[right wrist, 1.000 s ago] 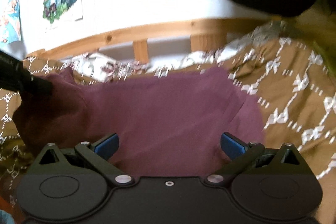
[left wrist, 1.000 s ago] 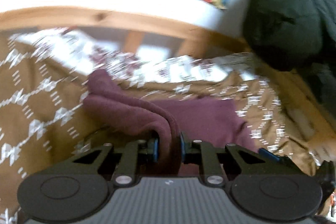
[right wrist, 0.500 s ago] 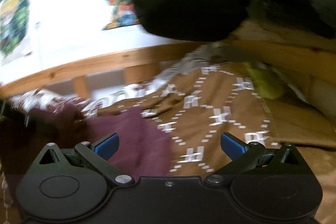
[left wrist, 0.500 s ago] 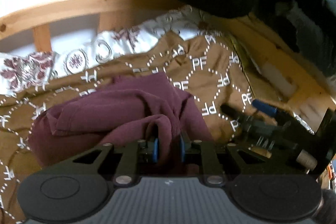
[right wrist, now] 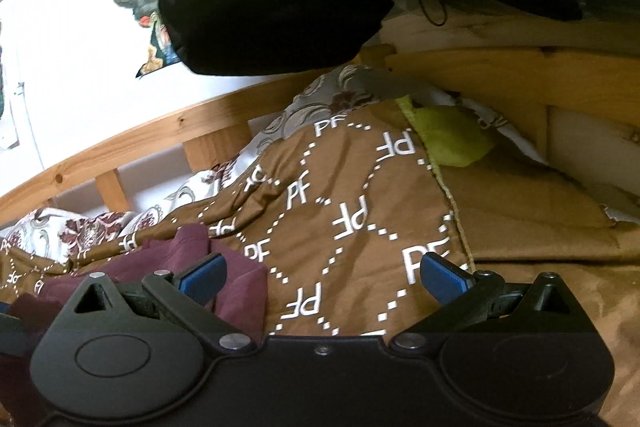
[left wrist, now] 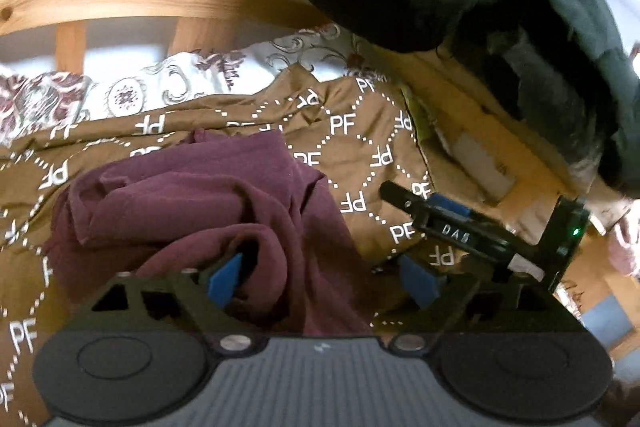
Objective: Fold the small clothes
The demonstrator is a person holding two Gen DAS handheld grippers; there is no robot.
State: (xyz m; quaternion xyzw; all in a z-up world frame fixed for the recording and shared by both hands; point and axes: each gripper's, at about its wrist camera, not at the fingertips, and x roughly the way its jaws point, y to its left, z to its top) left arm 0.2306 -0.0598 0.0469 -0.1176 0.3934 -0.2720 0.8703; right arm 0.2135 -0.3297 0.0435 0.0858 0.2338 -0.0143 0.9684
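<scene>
Here the maroon garment point(left wrist: 208, 203) lies bunched between the spread left claw point(left wrist: 322, 281).

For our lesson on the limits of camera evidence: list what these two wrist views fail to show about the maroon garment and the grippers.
- Maroon garment, left wrist view: bunched folds hide its type and shape; the left hand-held gripper covers its near edge.
- Maroon garment, right wrist view: cut off at the left edge, partly behind the right hand-held gripper.
- Right hand-held gripper in left wrist view: the frame edge cuts off the hand holding it.
</scene>
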